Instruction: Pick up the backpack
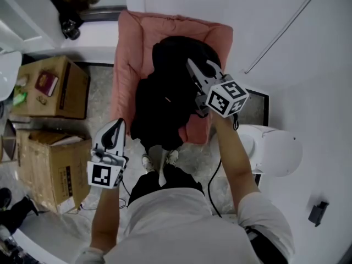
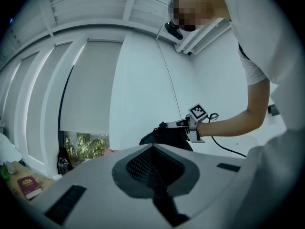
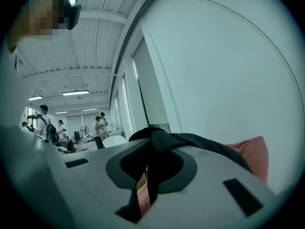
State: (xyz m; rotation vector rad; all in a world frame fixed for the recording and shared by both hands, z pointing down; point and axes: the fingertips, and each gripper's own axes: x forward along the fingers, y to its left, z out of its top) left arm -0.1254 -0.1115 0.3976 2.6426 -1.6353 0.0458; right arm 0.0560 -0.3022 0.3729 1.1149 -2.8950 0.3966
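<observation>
Left of the chair (image 1: 127, 65): a far box (image 1: 55, 87) and a near box (image 1: 47, 166) stood on the floor, one behind the other, both apart from the chair.
Far box top: a red book (image 1: 47, 83) lay flat on it, beside some small items I could not make out.
Left gripper (image 1: 117, 124): I held it low, just off the chair's front left corner and over bare floor. It touched nothing. In its own view the jaws met along one dark seam with nothing between them.
Chair: pink and padded, it was backed against the white wall, with its rim showing around the load on the seat.
Backpack (image 1: 159, 106): black and slumped, it filled the chair seat, and its lower end hung over the front edge toward my shoes (image 1: 159, 161).
Right gripper (image 1: 202, 66): I had it at the backpack's upper right, pointing toward the wall. Its jaws were clamped on a black strap at the backpack's top. In its own view that strap ran through the notch and down between them, with pink chair fabric beyond.
Cable (image 1: 213, 183): thin and black, it trailed down along my right arm to the floor.
Stool (image 1: 278, 150): white and round, it stood just right of the chair, apart from the backpack.
Far room, right gripper view: a few people stood well away under ceiling lights.
</observation>
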